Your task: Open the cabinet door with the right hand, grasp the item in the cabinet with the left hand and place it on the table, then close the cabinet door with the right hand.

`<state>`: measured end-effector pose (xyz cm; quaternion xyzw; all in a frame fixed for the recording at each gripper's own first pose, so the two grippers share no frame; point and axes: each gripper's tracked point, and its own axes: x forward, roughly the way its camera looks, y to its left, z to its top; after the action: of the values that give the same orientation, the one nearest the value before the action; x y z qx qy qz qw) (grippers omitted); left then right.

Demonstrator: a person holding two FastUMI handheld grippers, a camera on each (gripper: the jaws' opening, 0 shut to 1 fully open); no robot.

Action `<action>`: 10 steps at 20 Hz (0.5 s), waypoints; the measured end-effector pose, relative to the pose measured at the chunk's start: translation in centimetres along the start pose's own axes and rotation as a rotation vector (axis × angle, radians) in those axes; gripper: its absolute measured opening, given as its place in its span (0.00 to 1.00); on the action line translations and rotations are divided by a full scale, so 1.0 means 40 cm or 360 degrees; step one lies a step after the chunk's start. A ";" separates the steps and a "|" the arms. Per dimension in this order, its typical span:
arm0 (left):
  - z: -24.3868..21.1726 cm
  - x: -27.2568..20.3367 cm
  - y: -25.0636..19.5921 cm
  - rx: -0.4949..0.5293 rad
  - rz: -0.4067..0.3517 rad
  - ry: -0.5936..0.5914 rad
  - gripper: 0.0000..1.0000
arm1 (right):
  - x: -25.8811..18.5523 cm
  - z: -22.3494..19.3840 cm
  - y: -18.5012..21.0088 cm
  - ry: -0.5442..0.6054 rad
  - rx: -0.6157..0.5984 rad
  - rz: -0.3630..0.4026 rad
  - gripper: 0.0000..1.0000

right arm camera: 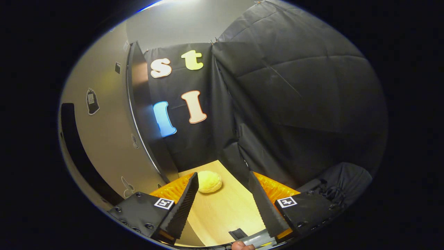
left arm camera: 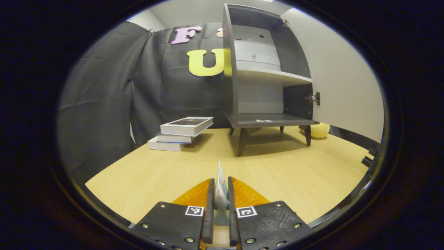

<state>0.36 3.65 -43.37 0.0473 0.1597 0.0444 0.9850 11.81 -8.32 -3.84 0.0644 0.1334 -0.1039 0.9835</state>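
In the left gripper view my left gripper (left arm camera: pixel 219 189) is shut on a thin pale pointed item (left arm camera: pixel 220 187) that stands upright between its fingers, just above the wooden table (left arm camera: pixel 156 173). Beyond it stands the dark cabinet (left arm camera: pixel 230 69), its white door (left arm camera: pixel 343 80) swung wide open to the right and its shelves bare but for a small white scrap (left arm camera: pixel 264 121) on the lower one. In the right gripper view my right gripper (right arm camera: pixel 222 194) is open with nothing between its fingers, close beside the open door (right arm camera: pixel 104 139) on its left.
A stack of three books (left arm camera: pixel 182 133) lies left of the cabinet. A soft yellow lump (right arm camera: pixel 208 181) sits on the table behind the cabinet's right leg, also seen in the left gripper view (left arm camera: pixel 319 130). Black cloth walls close off the back and sides.
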 end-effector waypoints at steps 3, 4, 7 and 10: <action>-0.006 -0.010 -0.005 0.0033 -0.0028 0.0026 0.16 | -0.005 -0.016 -0.006 0.0010 -0.0025 -0.0009 0.92; -0.005 -0.012 -0.005 0.0029 -0.0038 0.0036 0.21 | -0.006 -0.022 -0.010 0.0011 -0.0020 -0.0012 0.92; 0.021 -0.019 -0.013 -0.0003 -0.0090 0.0046 0.64 | -0.006 -0.035 -0.012 0.0024 0.0019 -0.0014 0.85; 0.093 -0.065 0.004 0.0036 -0.0063 0.0016 0.93 | -0.009 -0.036 -0.027 -0.0002 0.0044 -0.0037 0.92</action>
<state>-0.93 3.26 -39.04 0.0551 0.1662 0.0233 0.9843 10.85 -9.07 -5.23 0.0765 0.1322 -0.1173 0.9813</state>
